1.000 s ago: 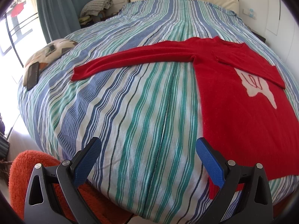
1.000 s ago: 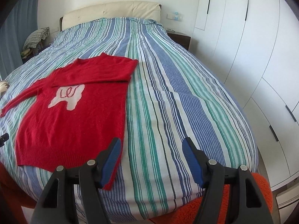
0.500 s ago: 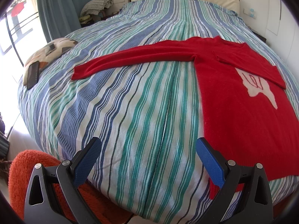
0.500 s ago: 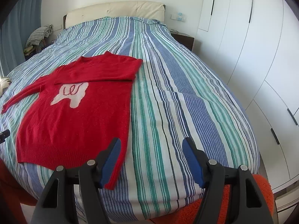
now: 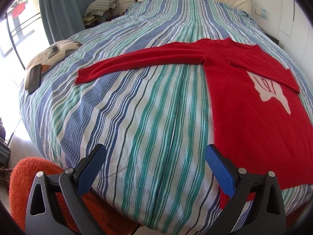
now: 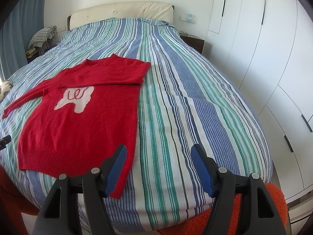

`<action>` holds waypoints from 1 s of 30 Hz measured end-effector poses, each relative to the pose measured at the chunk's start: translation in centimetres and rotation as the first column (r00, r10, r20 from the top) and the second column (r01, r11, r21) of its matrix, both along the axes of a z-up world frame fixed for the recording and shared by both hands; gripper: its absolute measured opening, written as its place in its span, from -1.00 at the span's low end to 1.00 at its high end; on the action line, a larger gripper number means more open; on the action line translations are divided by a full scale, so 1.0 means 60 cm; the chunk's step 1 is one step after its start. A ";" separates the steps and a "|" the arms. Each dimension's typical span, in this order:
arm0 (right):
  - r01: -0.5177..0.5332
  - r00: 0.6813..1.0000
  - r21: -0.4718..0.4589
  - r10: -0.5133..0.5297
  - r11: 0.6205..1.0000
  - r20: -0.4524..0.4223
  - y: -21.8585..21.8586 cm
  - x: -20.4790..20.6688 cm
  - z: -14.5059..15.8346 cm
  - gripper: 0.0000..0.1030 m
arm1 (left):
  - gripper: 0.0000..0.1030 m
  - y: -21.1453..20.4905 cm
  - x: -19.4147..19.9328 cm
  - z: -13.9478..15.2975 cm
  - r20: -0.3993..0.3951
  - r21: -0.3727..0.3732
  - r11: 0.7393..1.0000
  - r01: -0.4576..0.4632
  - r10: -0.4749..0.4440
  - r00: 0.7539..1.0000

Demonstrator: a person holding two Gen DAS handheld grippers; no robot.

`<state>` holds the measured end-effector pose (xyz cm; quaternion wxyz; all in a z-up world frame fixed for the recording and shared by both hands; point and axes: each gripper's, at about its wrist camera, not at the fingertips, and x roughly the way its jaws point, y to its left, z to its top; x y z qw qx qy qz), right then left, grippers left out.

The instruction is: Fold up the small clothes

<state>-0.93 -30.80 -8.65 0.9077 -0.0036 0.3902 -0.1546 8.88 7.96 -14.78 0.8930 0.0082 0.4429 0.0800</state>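
A red sweater (image 5: 250,117) with a white tooth-shaped patch lies flat on the striped bed; it also shows in the right wrist view (image 6: 78,121). One sleeve (image 5: 137,60) stretches out to the left; the other sleeve (image 6: 105,78) is folded across the chest. My left gripper (image 5: 154,160) is open and empty at the bed's near edge, left of the sweater's hem. My right gripper (image 6: 158,162) is open and empty at the near edge, its left finger over the hem's right corner.
The striped bedcover (image 5: 148,107) covers the whole bed. A patterned cushion with a dark phone (image 5: 35,76) lies at the left edge. An orange fluffy rug (image 5: 25,176) is below the bed. White wardrobes (image 6: 273,68) stand on the right, a cream headboard (image 6: 121,11) at the back.
The right wrist view has shifted slightly, so the sweater sits a little further right and nearer. The left gripper has hardly moved. Both grippers stay open.
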 end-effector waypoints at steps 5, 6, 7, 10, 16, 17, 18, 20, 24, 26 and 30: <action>0.001 1.000 0.001 -0.001 1.000 0.000 0.000 0.000 0.000 0.31 | 0.97 0.000 0.000 0.000 0.000 0.000 1.000 0.001 -0.001 1.000; 0.001 1.000 0.001 -0.001 1.000 -0.001 0.000 0.000 0.000 0.31 | 0.97 0.000 0.000 0.000 -0.001 0.000 1.000 0.001 -0.001 1.000; 0.001 1.000 0.001 -0.001 1.000 -0.001 0.000 0.000 0.000 0.31 | 0.97 0.000 0.000 0.000 -0.002 0.000 1.000 0.001 -0.001 1.000; 0.000 1.000 0.002 0.000 1.000 -0.001 0.001 -0.002 0.001 0.31 | 0.97 0.008 0.002 0.005 -0.032 -0.024 1.000 -0.005 0.004 0.999; -0.009 1.000 0.008 0.009 1.000 -0.009 0.003 0.001 -0.002 0.32 | 0.97 0.118 0.058 0.090 0.040 -0.249 0.966 -0.072 0.084 0.996; -0.011 1.000 0.013 0.011 1.000 -0.011 0.003 0.002 -0.003 0.31 | 0.98 0.151 0.078 0.100 0.053 -0.270 0.957 -0.107 0.125 0.991; -0.012 1.000 0.017 0.012 1.000 -0.012 0.002 0.003 -0.004 0.32 | 0.98 0.189 0.099 0.104 0.057 -0.294 0.943 -0.153 0.177 0.982; -0.015 1.000 0.022 0.015 1.000 -0.009 0.003 0.004 -0.004 0.32 | 0.97 0.276 0.139 0.090 0.027 -0.367 0.893 -0.260 0.290 0.957; -0.016 1.000 0.026 0.016 1.000 -0.013 0.002 0.004 -0.006 0.32 | 0.91 0.425 0.189 0.012 -0.121 -0.519 0.728 -0.448 0.456 0.882; -0.014 1.000 0.026 0.015 1.000 -0.019 0.001 0.006 -0.009 0.32 | 0.81 0.463 0.202 -0.020 -0.176 -0.551 0.673 -0.494 0.485 0.857; -0.017 0.999 0.028 0.018 0.999 -0.038 0.002 0.013 -0.016 0.32 | 0.60 0.484 0.216 -0.061 -0.225 -0.601 0.610 -0.516 0.490 0.842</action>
